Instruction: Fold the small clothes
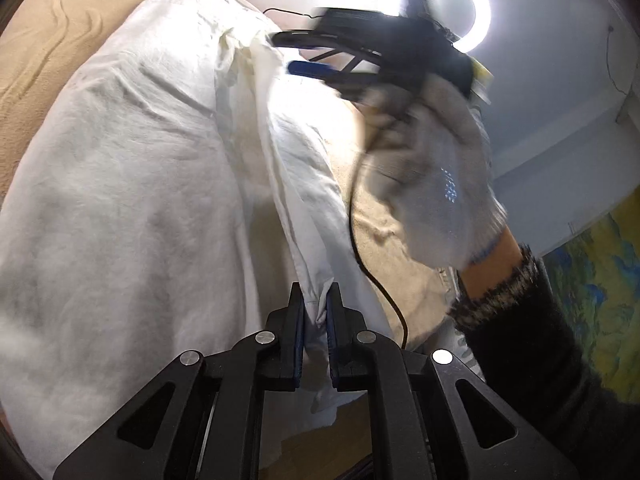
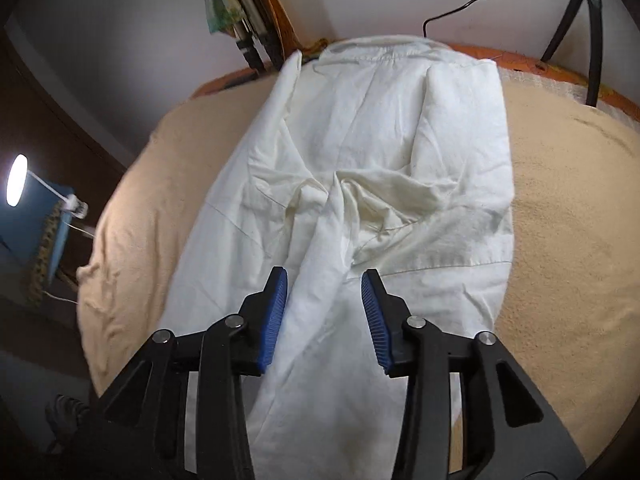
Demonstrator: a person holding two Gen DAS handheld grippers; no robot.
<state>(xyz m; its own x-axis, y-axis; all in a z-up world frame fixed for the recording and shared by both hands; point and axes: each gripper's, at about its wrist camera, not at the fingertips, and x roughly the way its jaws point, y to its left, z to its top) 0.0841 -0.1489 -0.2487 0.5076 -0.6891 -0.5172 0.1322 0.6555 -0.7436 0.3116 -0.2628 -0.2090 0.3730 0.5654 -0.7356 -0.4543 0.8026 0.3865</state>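
A white garment [image 2: 360,152] lies spread on a beige-covered surface [image 2: 568,208]. My left gripper [image 1: 316,304] is shut on a fold of the white garment [image 1: 140,184] and holds that edge lifted off the surface. My right gripper [image 2: 324,284] is open, its blue pads [image 2: 276,312] either side of a raised ridge of the cloth, which runs between them without being pinched. In the left wrist view the right gripper [image 1: 320,68] shows blurred at the top, held by a gloved hand [image 1: 432,184], with the cloth edge near its blue finger.
A ring light [image 1: 476,8] shines at the back. A black cable [image 1: 360,248] hangs over the beige cover. A tripod leg [image 2: 592,28] stands at the far right edge, a desk lamp [image 2: 16,184] on a blue stand at the left.
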